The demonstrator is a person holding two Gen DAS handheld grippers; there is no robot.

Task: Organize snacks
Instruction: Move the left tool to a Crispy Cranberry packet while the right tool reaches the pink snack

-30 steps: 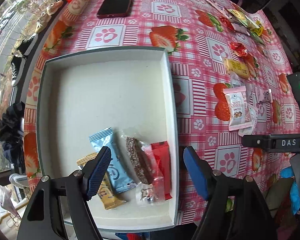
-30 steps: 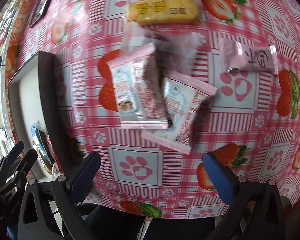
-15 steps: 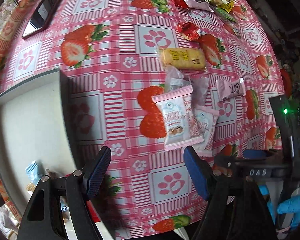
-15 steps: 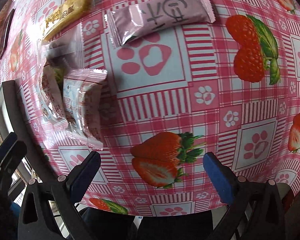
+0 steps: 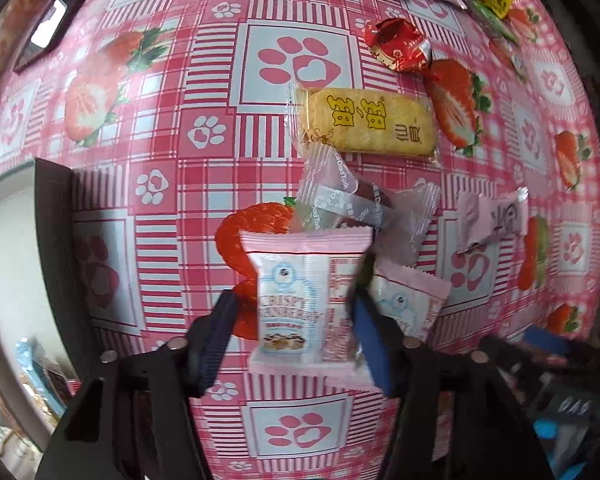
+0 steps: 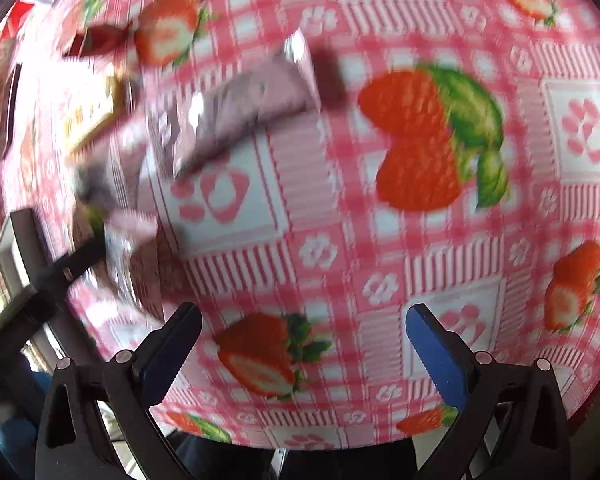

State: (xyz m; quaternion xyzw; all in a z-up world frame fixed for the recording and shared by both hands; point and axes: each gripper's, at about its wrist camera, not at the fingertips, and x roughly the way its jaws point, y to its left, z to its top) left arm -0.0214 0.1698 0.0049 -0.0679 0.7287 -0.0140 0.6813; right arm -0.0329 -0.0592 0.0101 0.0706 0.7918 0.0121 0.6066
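The left gripper point(image 5: 294, 330) has its fingers around a pink snack pack point(image 5: 300, 300), near the gray tray point(image 5: 56, 240). The right gripper point(image 6: 300, 352) is wide apart, holding nothing, over the table point(image 6: 420, 260).

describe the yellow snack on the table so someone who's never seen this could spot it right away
On the pink strawberry-and-paw-print tablecloth, look just past the cluster of pale pink packets. The flat golden-yellow rectangular cracker in clear wrap lies beside a crinkled red foil candy. It alone is yellow with bold yellow characters.

Pink-and-white snack packet point(image 5: 304, 300), yellow biscuit pack point(image 5: 370, 126), red-pink checked tablecloth point(image 5: 204, 184) with strawberries and paw prints
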